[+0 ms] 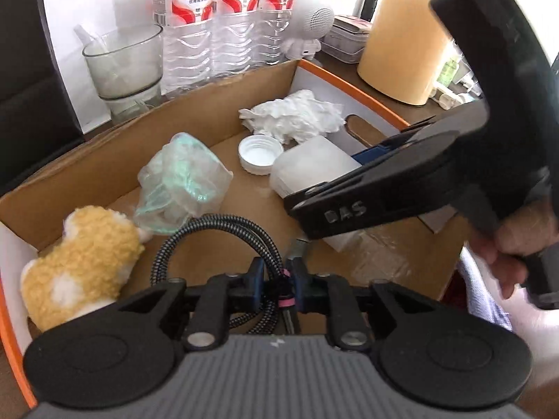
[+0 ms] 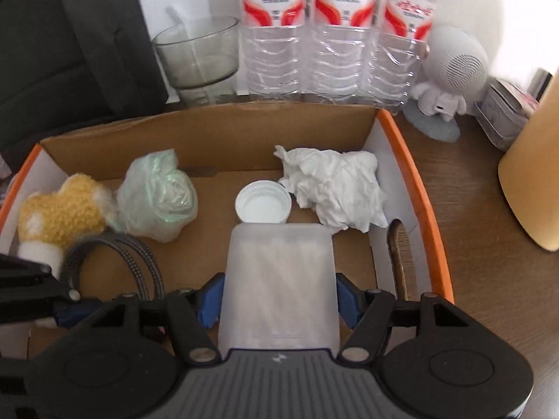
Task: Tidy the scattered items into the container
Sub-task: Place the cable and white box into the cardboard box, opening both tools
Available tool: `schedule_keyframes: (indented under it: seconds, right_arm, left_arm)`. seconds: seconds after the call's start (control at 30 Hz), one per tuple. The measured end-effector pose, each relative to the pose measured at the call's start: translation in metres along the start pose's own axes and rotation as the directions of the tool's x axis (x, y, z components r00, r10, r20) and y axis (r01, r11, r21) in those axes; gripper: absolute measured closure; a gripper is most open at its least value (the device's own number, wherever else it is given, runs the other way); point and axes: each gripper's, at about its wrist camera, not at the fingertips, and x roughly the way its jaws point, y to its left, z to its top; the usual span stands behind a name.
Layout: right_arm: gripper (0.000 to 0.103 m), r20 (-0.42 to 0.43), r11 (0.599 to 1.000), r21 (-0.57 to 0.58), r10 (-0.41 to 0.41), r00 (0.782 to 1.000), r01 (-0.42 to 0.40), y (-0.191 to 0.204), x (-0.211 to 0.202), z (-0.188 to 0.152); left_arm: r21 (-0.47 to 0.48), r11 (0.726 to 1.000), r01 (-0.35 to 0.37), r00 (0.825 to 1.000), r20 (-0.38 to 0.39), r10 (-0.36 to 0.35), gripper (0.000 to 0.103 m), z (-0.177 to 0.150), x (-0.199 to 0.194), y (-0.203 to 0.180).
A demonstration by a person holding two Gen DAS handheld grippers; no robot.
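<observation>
A cardboard box with orange rims (image 1: 87, 164) (image 2: 216, 129) holds a yellow plush toy (image 1: 84, 262) (image 2: 59, 209), a green-tinted plastic bag (image 1: 181, 181) (image 2: 157, 195), a white bottle cap (image 1: 260, 153) (image 2: 262, 202) and a crumpled tissue (image 1: 297, 115) (image 2: 339, 188). My left gripper (image 1: 277, 279) is shut on a coiled braided cable (image 1: 223, 230) (image 2: 139, 262) over the box. My right gripper (image 2: 279, 300) is shut on a translucent plastic case (image 2: 279, 279) (image 1: 311, 167) inside the box, just behind the cap.
Water bottles (image 1: 223, 28) (image 2: 332, 35) and a glass bowl (image 1: 122, 59) (image 2: 199, 52) stand behind the box. A white astronaut speaker (image 2: 450, 76), a small tin (image 2: 503, 115) and a yellow cylinder (image 1: 405, 35) (image 2: 534, 174) sit on the wooden table to the right.
</observation>
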Motion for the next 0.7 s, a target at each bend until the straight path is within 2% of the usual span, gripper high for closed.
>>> schedule_keyframes:
  seconds: [0.07,0.17,0.27,0.33,0.4,0.53,0.57,0.6,0.63,0.67,0.7]
  right_arm:
    - [0.039,0.002,0.999,0.026,0.021,1.0,-0.021,-0.005,-0.005,0.004]
    - [0.037,0.039,0.998,0.06,0.026,0.999,-0.028,-0.009,-0.022,0.012]
    - [0.028,0.079,0.998,0.052,0.042,0.996,-0.046,-0.011,-0.047,0.02]
    - [0.024,0.094,0.998,0.034,0.058,0.994,-0.061,-0.011,-0.062,0.024]
    - [0.024,0.097,0.998,0.022,0.064,0.993,-0.066,-0.013,-0.077,0.027]
    - [0.023,0.124,0.997,0.023,0.07,0.99,-0.073,-0.019,-0.104,0.023]
    - [0.023,0.137,0.997,0.011,0.069,0.988,-0.071,-0.017,-0.111,0.018]
    - [0.023,0.157,0.997,-0.007,0.081,0.984,-0.081,-0.015,-0.117,0.011]
    - [0.023,0.183,0.995,-0.029,0.104,0.978,-0.1,-0.013,-0.123,0.002]
    - [0.023,0.22,0.991,-0.057,0.132,0.967,-0.122,-0.011,-0.13,-0.009]
    - [0.023,0.277,0.985,-0.087,0.164,0.947,-0.146,-0.009,-0.137,-0.022]
  left_arm:
    - [-0.036,0.999,-0.024,1.0,0.017,0.025,0.068,0.004,-0.003,0.007]
    - [-0.112,0.994,-0.003,0.997,0.074,0.011,0.064,0.008,-0.026,0.019]
    - [-0.163,0.986,-0.017,0.991,0.125,0.038,0.05,0.012,-0.055,0.022]
    - [-0.21,0.976,-0.049,0.988,0.131,0.078,0.04,0.012,-0.072,0.022]
    - [-0.272,0.957,-0.101,0.983,0.122,0.138,0.027,0.011,-0.087,0.019]
    - [-0.406,0.901,-0.154,0.966,0.13,0.223,0.016,0.0,-0.111,0.018]
    - [-0.429,0.882,-0.197,0.953,0.129,0.276,0.015,-0.005,-0.117,0.013]
    - [-0.446,0.857,-0.258,0.927,0.135,0.349,0.011,-0.011,-0.124,0.008]
    - [-0.46,0.825,-0.327,0.886,0.155,0.437,0.007,-0.018,-0.132,-0.002]
    - [-0.475,0.792,-0.384,0.831,0.195,0.52,0.0,-0.028,-0.14,-0.014]
    - [-0.488,0.771,-0.41,0.774,0.261,0.577,0.0,-0.041,-0.148,-0.026]
